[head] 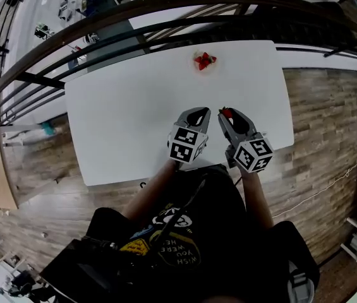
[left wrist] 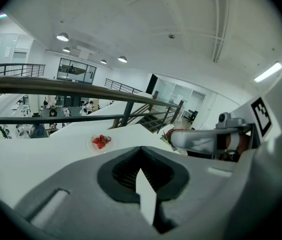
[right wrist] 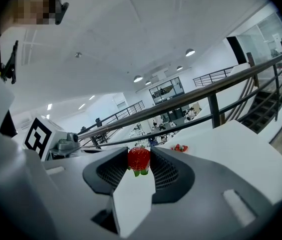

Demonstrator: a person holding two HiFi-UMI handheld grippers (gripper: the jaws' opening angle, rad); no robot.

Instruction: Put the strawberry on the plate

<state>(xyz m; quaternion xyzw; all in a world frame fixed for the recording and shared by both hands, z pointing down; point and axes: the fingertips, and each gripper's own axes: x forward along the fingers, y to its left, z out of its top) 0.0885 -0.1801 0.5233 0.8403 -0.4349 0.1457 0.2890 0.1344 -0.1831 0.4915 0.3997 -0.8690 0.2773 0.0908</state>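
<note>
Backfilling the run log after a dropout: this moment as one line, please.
right gripper: shut on strawberry | left gripper: shut, empty | plate: far table edge, holds strawberries | strawberry: not yet on plate

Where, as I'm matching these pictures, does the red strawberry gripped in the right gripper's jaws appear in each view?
Head view: red strawberry near centre, at the right gripper tip.
Left gripper view: right of centre, partly seen.
Right gripper view: centre, between the jaws.
Shared landmark: the white plate of strawberries.
</note>
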